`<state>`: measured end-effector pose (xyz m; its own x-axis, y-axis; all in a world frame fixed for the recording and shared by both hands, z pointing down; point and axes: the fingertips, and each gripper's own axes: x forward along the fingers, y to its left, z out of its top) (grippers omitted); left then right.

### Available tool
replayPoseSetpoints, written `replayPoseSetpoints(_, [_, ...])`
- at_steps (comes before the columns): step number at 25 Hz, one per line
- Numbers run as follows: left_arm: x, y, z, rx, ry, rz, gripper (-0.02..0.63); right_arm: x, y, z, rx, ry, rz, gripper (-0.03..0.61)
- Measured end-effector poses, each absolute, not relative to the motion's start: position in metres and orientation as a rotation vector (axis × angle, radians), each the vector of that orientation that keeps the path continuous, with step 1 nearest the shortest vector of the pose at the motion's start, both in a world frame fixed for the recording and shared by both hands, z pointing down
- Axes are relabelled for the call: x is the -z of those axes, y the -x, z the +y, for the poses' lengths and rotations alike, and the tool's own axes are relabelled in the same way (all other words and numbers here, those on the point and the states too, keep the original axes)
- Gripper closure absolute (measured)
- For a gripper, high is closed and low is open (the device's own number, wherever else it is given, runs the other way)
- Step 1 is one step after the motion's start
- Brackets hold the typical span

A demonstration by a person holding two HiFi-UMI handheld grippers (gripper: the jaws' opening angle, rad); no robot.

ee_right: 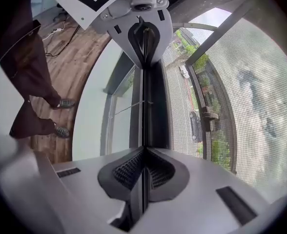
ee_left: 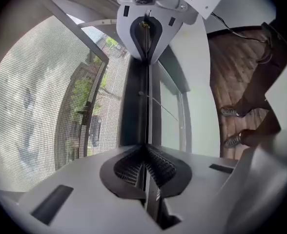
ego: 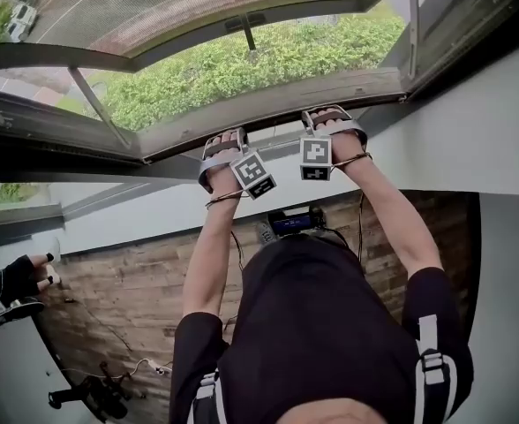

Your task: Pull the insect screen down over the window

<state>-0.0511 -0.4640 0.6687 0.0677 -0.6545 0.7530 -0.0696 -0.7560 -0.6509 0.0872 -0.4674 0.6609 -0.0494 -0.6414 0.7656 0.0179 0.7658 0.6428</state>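
Observation:
The insect screen's mesh (ego: 154, 11) fills the window opening, with a green hedge behind it. Its dark bottom bar (ego: 277, 135) runs across just above the white sill. My left gripper (ego: 225, 141) and right gripper (ego: 327, 117) reach up side by side to this bar. In the left gripper view the left gripper (ee_left: 145, 150) is shut on the bar's thin fin (ee_left: 147, 99), with the mesh (ee_left: 31, 111) to its left. In the right gripper view the right gripper (ee_right: 143, 152) pinches the same fin (ee_right: 143, 101), with the mesh (ee_right: 241, 106) to its right.
An outward-opened sash with a handle (ego: 244, 25) hangs beyond the mesh. White wall (ego: 471, 140) lies under the window. A gloved hand (ego: 12, 285) of another person shows at the left. Cables and gear (ego: 96, 394) lie on the wooden floor.

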Motion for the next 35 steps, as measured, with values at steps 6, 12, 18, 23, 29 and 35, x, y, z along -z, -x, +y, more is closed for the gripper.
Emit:
replayPoseSetpoints(6, [-0.661,0.050,-0.470,1.671,1.970,0.748,0.594,-0.655,-0.088,-0.469,0.550,-0.552,-1.581,0.558])
replayPoseSetpoints(12, [-0.662,0.050,-0.463,1.657,1.925,0.773,0.589,-0.651,-0.092,-0.466,0.625,-0.603,-1.553,0.548])
replayPoseSetpoints(18, [-0.664,0.052,-0.464,1.642,1.866,0.772,0.583,-0.645,-0.092,-0.461,0.579,-0.608,-1.601,0.535])
replayPoseSetpoints(23, [-0.656,0.061,-0.459,1.583,1.854,0.834,0.571,-0.646,-0.086,-0.464,0.586,-0.640,-1.609,0.537])
replayPoseSetpoints(29, [-0.640,0.047,-0.460,1.508,1.975,0.954,0.569,-0.637,-0.093,-0.461,0.545,-0.712,-1.689,0.537])
replayPoseSetpoints(35, [-0.628,0.042,-0.445,1.413,2.283,1.186,0.571,-0.614,-0.102,-0.440,0.394,-0.809,-1.849,0.537])
